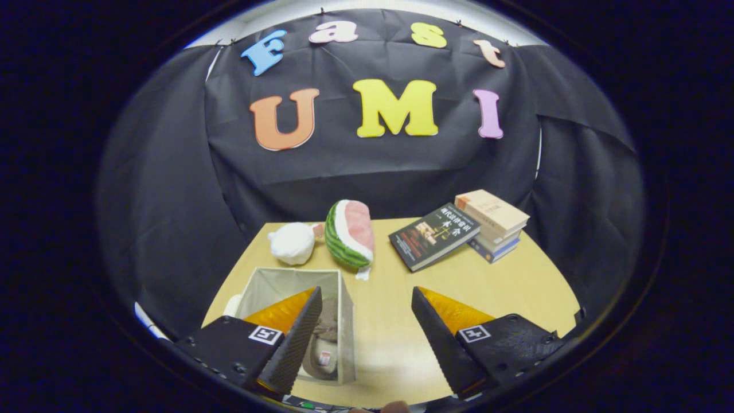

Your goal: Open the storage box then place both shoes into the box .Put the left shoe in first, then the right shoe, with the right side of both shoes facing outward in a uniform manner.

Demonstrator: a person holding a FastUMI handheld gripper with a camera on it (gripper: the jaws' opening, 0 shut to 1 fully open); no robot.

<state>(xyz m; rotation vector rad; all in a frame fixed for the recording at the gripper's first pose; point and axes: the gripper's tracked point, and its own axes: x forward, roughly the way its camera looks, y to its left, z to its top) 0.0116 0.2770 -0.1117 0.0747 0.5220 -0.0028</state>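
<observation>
Gripper [364,338] fingers are held spread and empty beside the opened storage box [344,321], where one shoe [324,350] is seen, the second hidden or unplaced.

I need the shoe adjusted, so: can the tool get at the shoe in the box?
Probably yes: the box is open on top, the shoe lies uncovered beside the left finger, and the tool is open, holding nothing.

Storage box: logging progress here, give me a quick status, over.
Gripper open, empty, above the table. Storage box open by the left finger, a shoe inside. Watermelon plush beyond, not blocking.
</observation>
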